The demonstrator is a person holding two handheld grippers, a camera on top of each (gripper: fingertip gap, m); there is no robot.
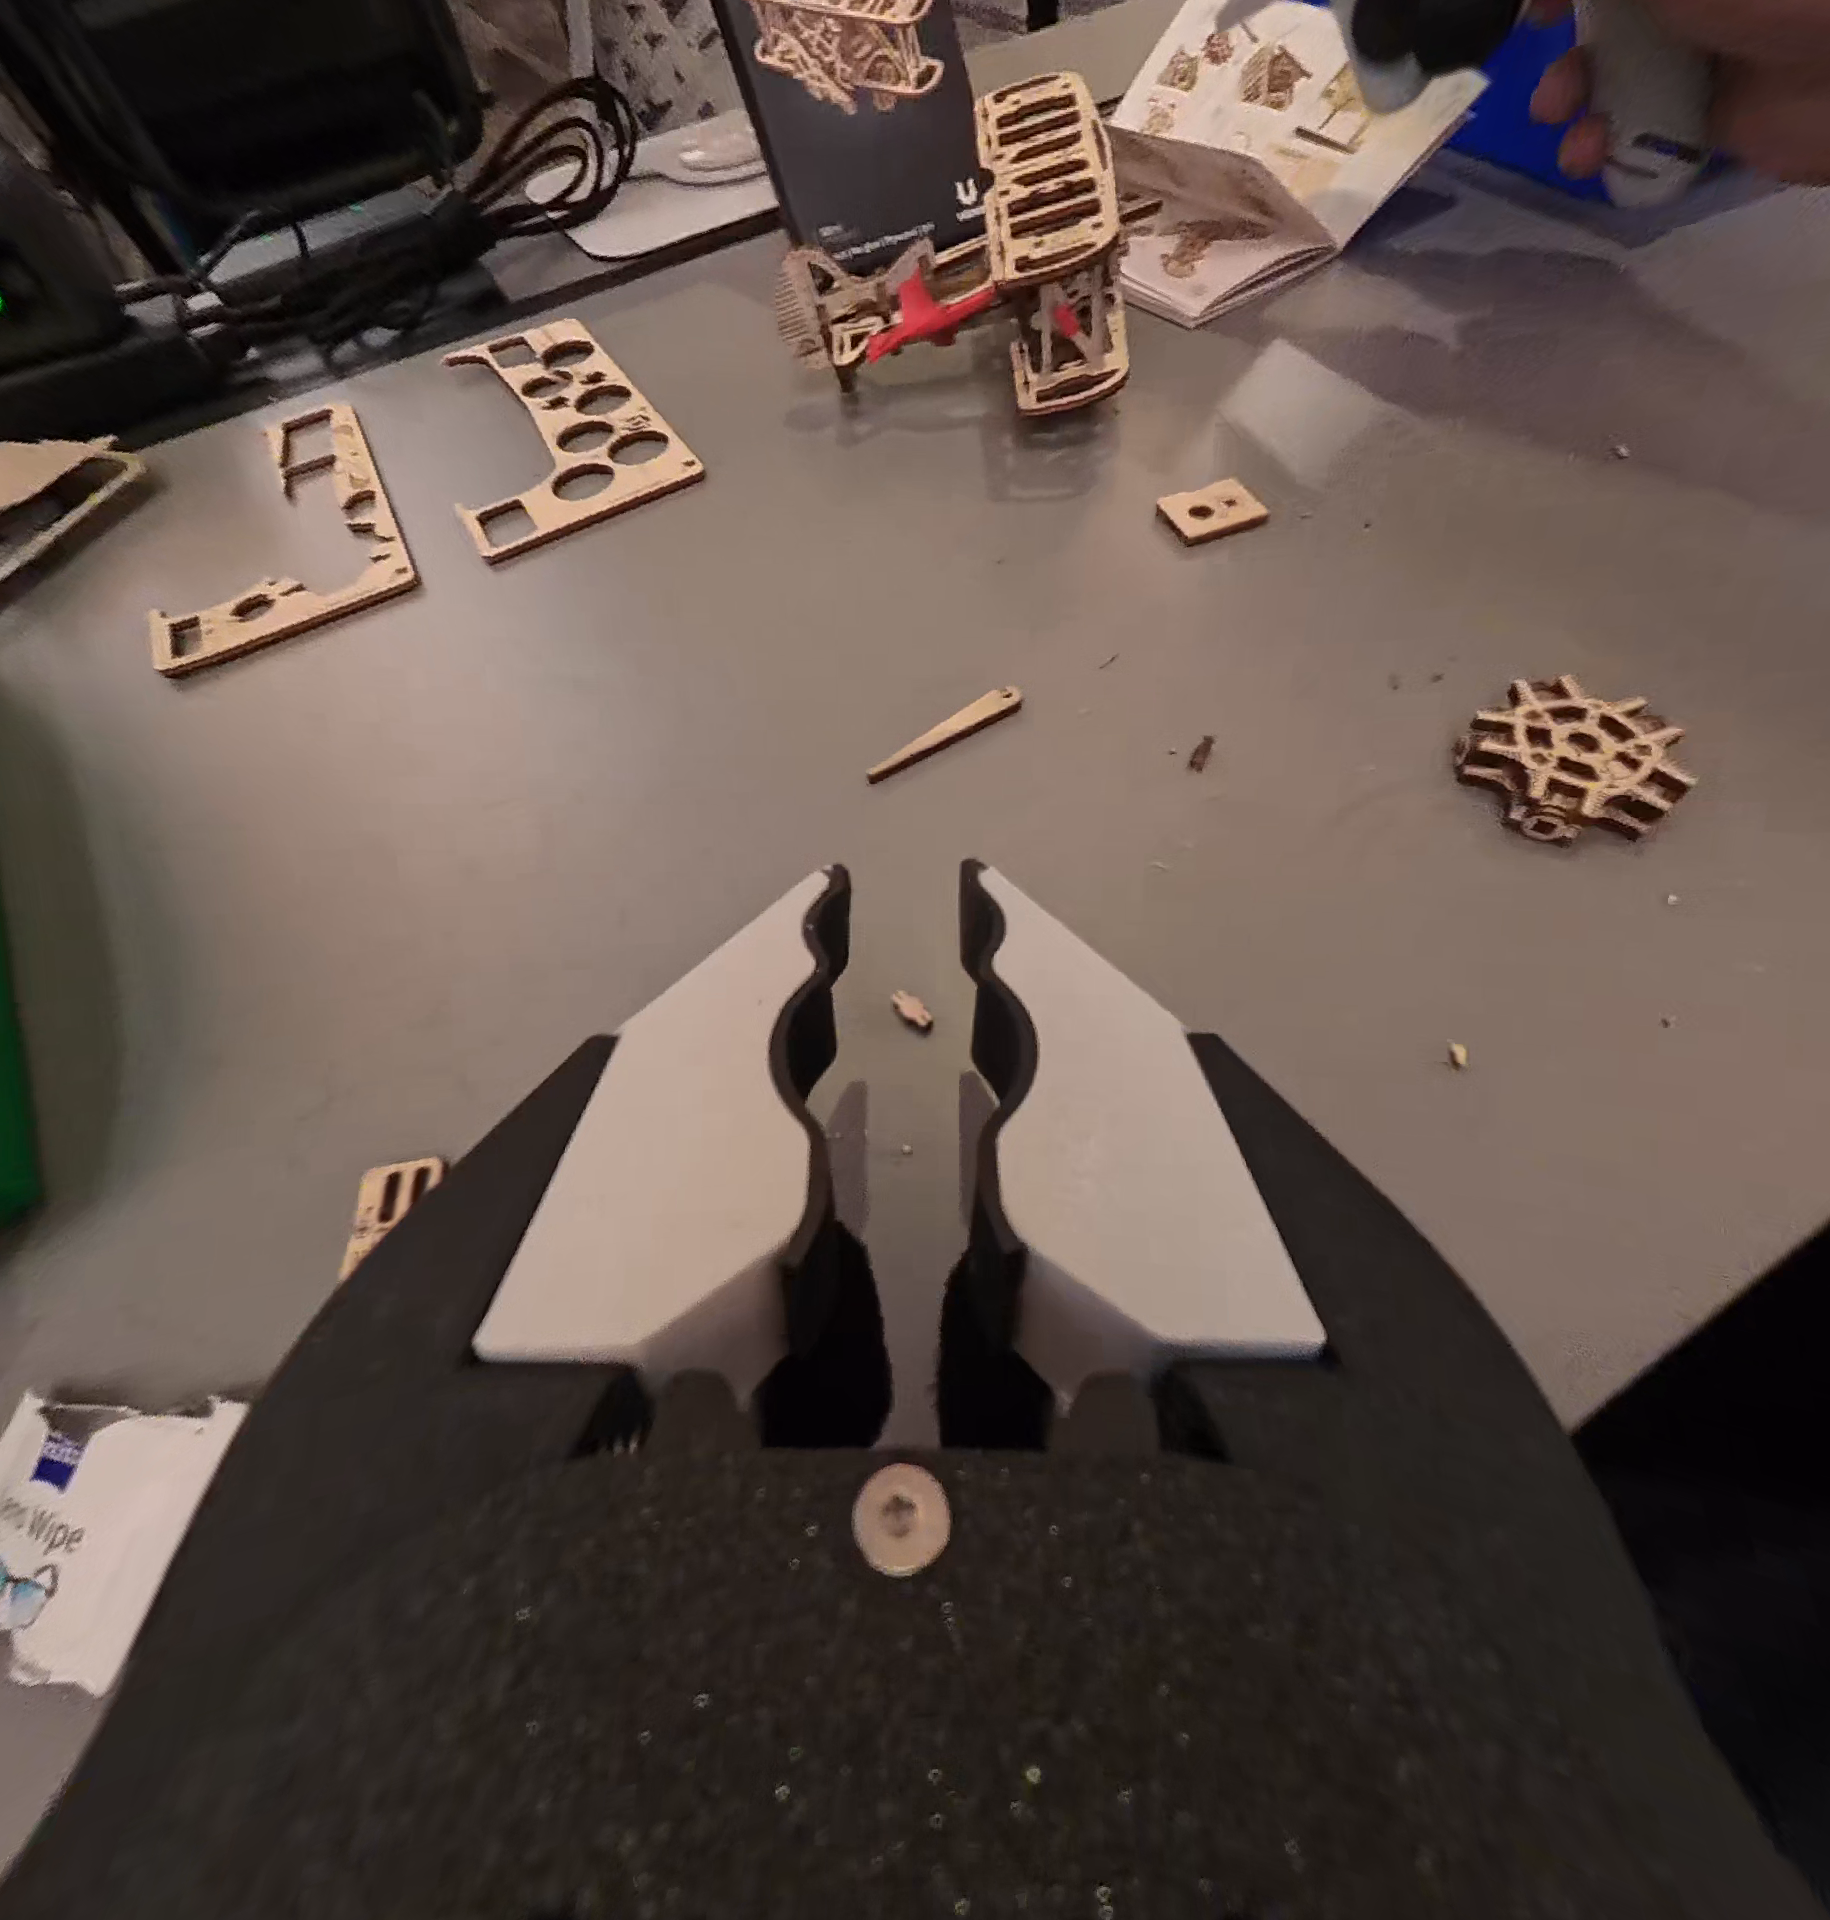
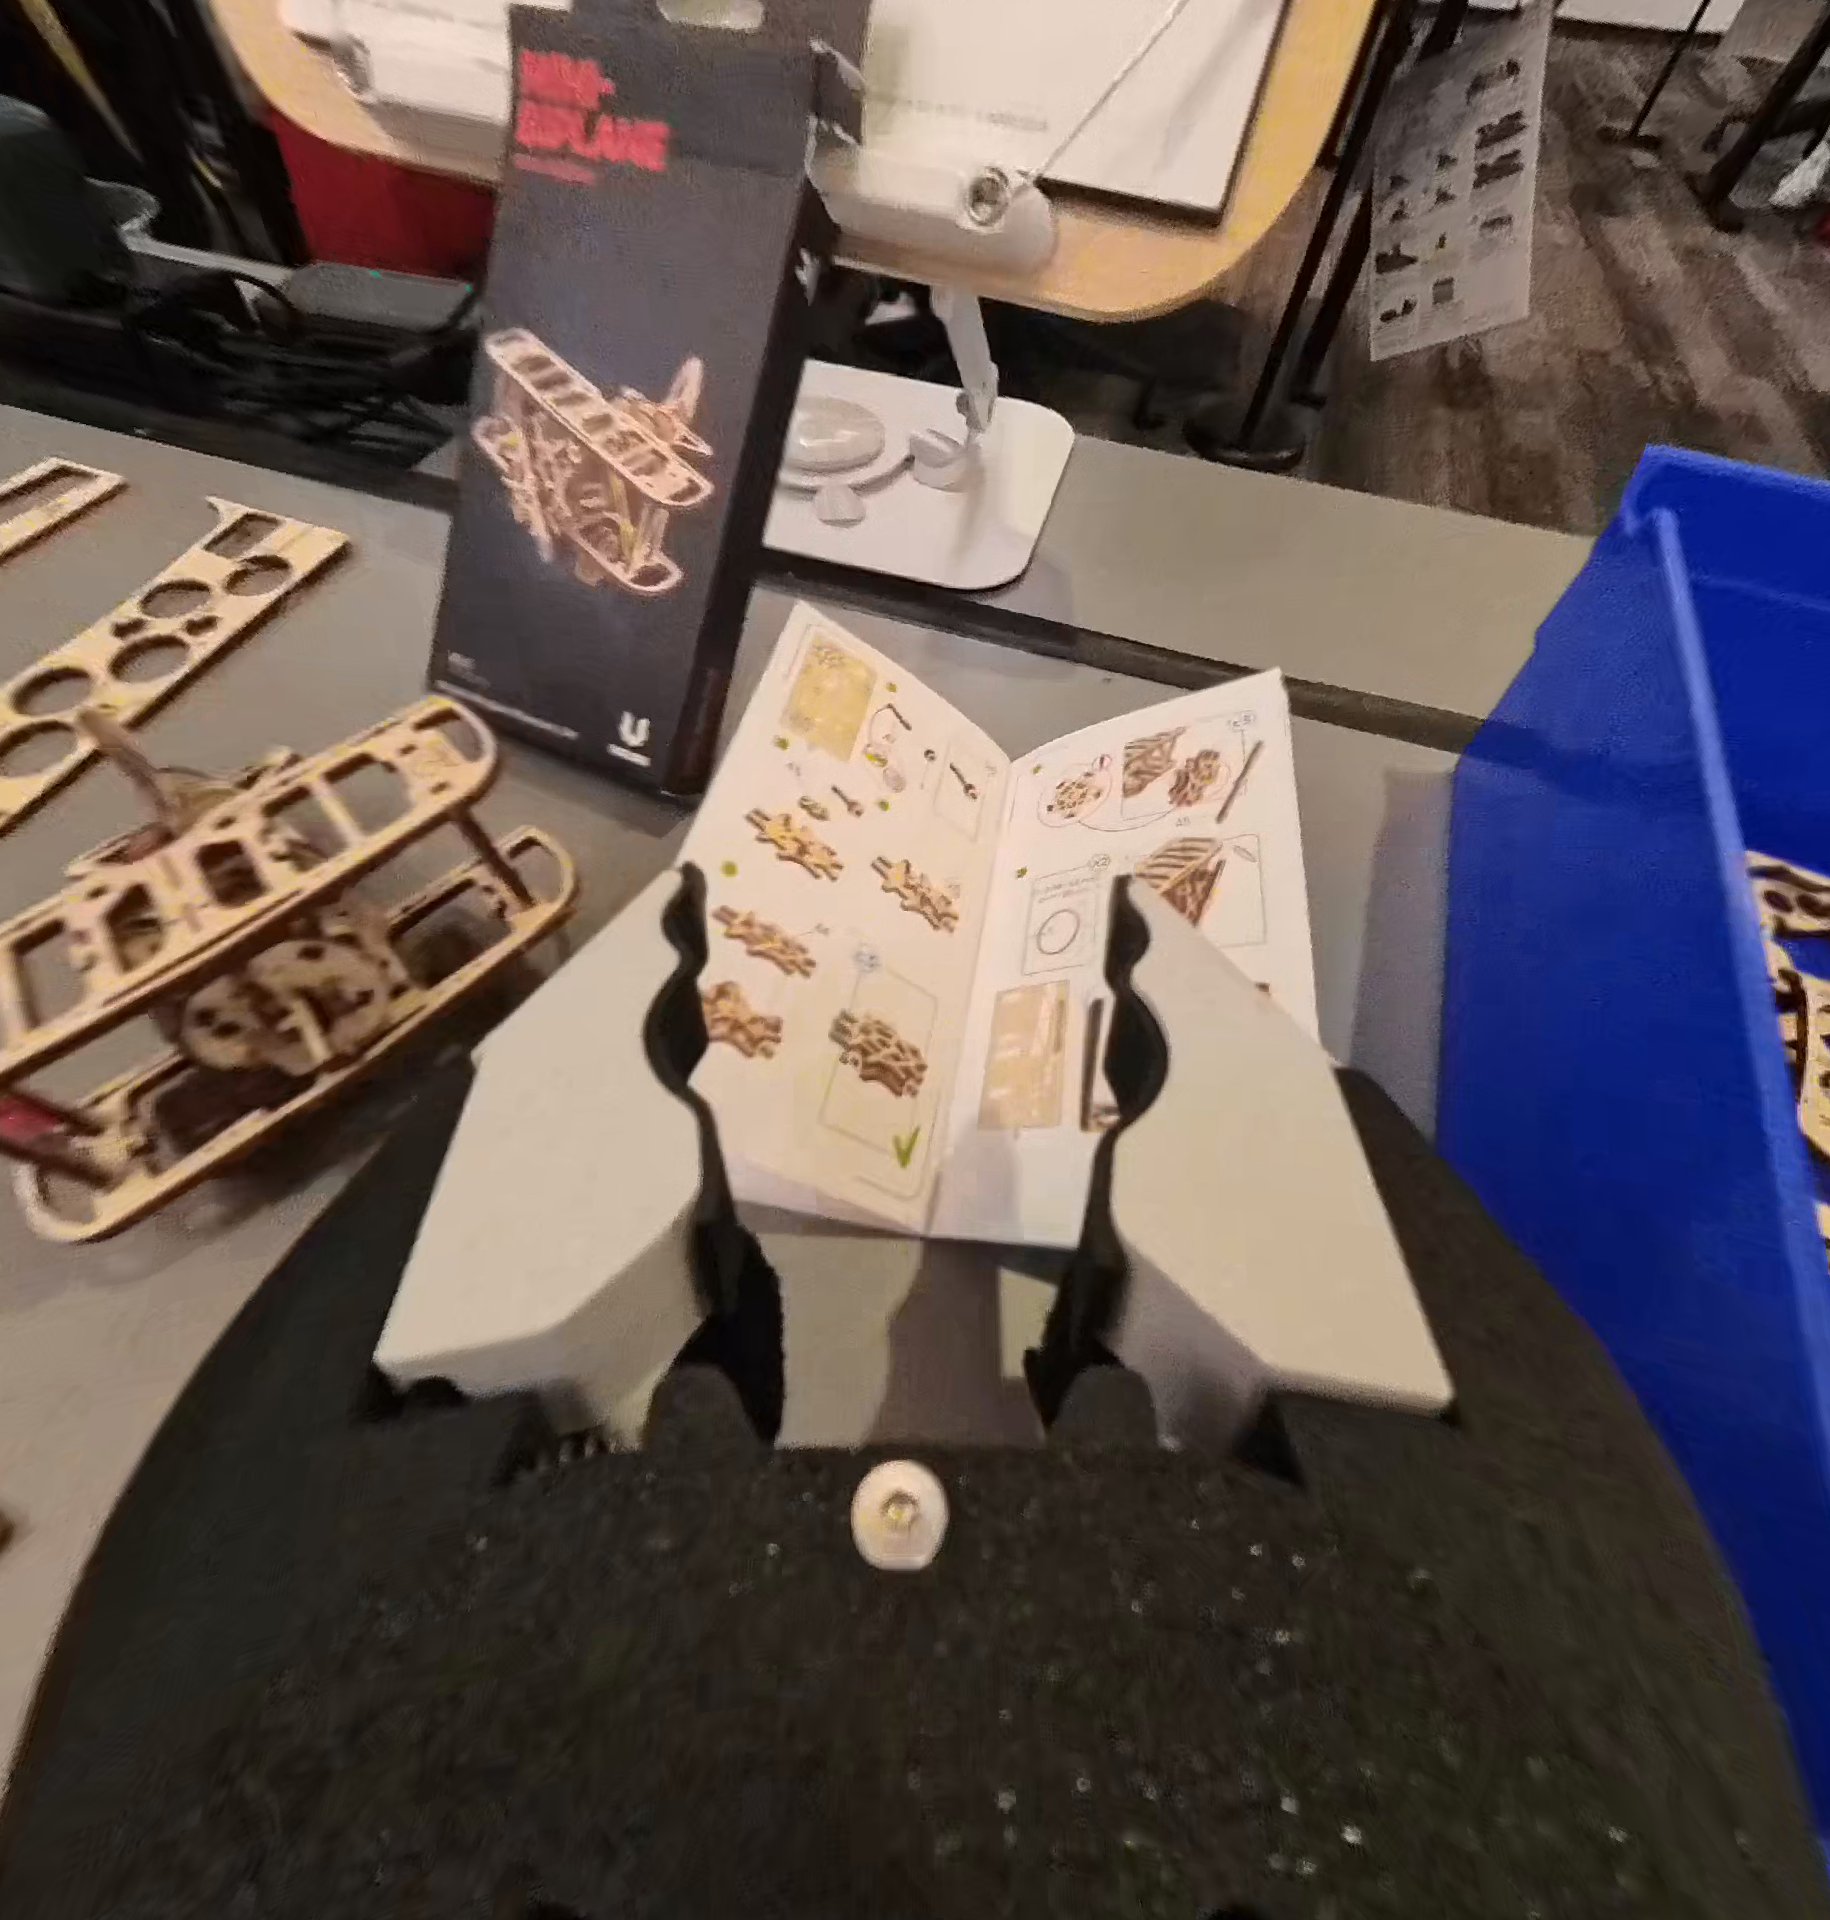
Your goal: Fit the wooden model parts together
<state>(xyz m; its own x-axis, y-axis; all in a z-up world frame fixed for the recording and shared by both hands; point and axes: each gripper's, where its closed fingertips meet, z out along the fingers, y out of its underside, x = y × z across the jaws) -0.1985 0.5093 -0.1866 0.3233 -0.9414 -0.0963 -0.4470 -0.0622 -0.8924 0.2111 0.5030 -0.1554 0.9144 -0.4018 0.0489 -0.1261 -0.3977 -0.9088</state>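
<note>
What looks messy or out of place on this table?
Wood crumbs litter the grey table near the star-shaped gear piece, and a torn wipe packet lies at the left edge. Otherwise nothing stands out.

You get dim, soft indoor light; the grey table (image 1: 682,790) shows pale glare ahead of your left gripper (image 1: 904,883). Edges bow wide-angle, and the biplane (image 2: 236,935) left of your right gripper (image 2: 906,894) is blurred
</note>
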